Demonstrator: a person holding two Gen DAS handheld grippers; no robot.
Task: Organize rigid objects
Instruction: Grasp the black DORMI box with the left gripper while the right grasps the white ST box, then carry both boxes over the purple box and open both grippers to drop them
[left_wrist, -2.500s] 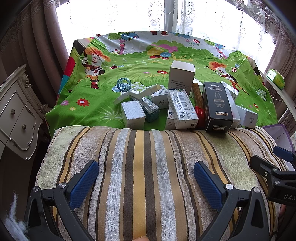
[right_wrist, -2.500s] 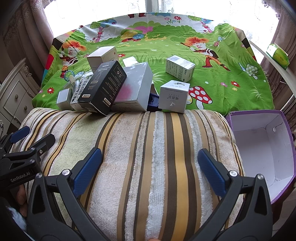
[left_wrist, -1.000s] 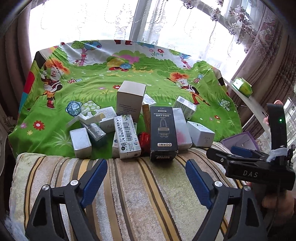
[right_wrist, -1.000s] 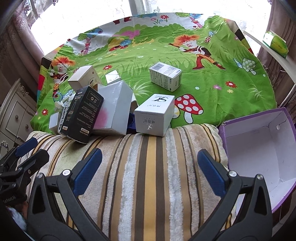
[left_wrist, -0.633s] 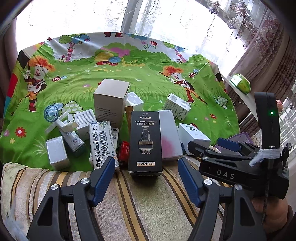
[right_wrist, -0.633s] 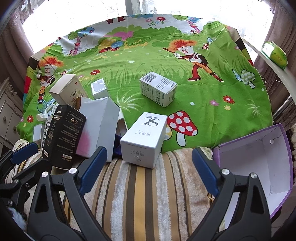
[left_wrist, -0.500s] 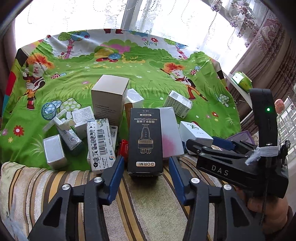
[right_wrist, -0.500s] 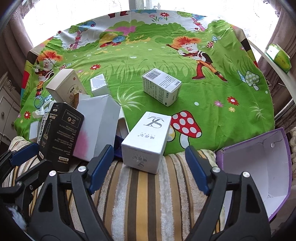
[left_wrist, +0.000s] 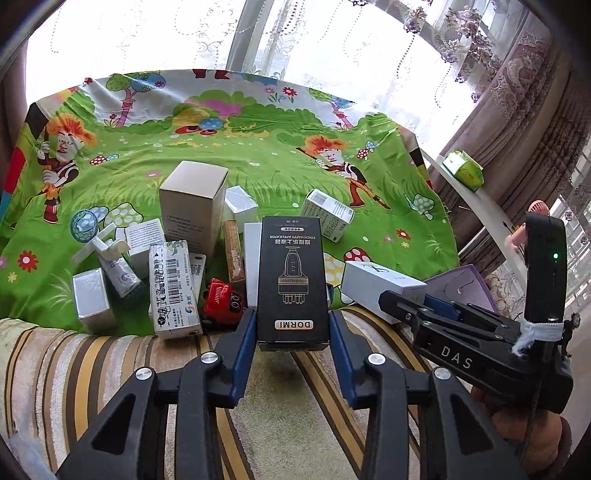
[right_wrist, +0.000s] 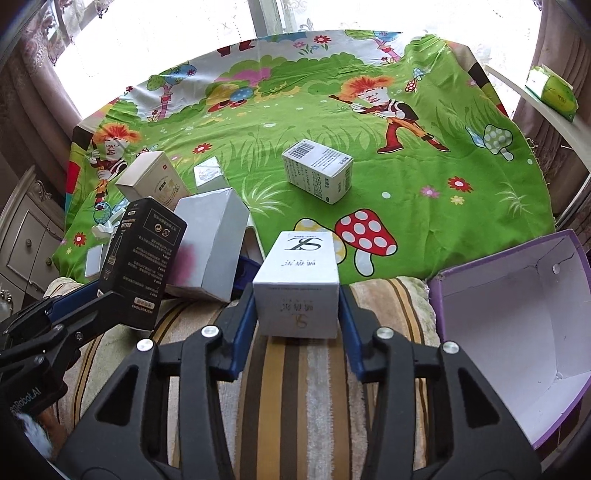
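Left wrist view: the left gripper (left_wrist: 291, 332) has its blue pads on both long sides of a black DORMI applicator box (left_wrist: 291, 280), whose near end sits at the edge of the striped towel (left_wrist: 110, 358); the grip is made. To its left stand a barcode-printed white carton (left_wrist: 173, 288), a small silver box (left_wrist: 90, 299) and a red toy car (left_wrist: 221, 302); behind rises a tall beige box (left_wrist: 194, 201). A white medicine box (left_wrist: 327, 214) lies alone farther back on the green cartoon cloth (left_wrist: 258, 147). The right gripper (left_wrist: 402, 302) enters from the right, its tips at a white SL box (left_wrist: 380, 286), with a hand (left_wrist: 524, 439) below it.

Right wrist view: the right gripper (right_wrist: 295, 314) straddles the white SL box (right_wrist: 299, 280), pads against its two sides and jaws closing on it; the box rests where towel (right_wrist: 303, 387) meets cloth (right_wrist: 424, 166). This view alone shows the open purple box (right_wrist: 517, 314) in full, white-lined and holding nothing visible, just right of the towel. It also shows the back face of the black box (right_wrist: 142, 266), tilted, with the left gripper (right_wrist: 99, 295) at its lower end, and a grey-white box (right_wrist: 210, 240) leaning beside it. A white drawer cabinet (right_wrist: 26, 240) stands at far left. The toy car and barcode carton are hidden here.
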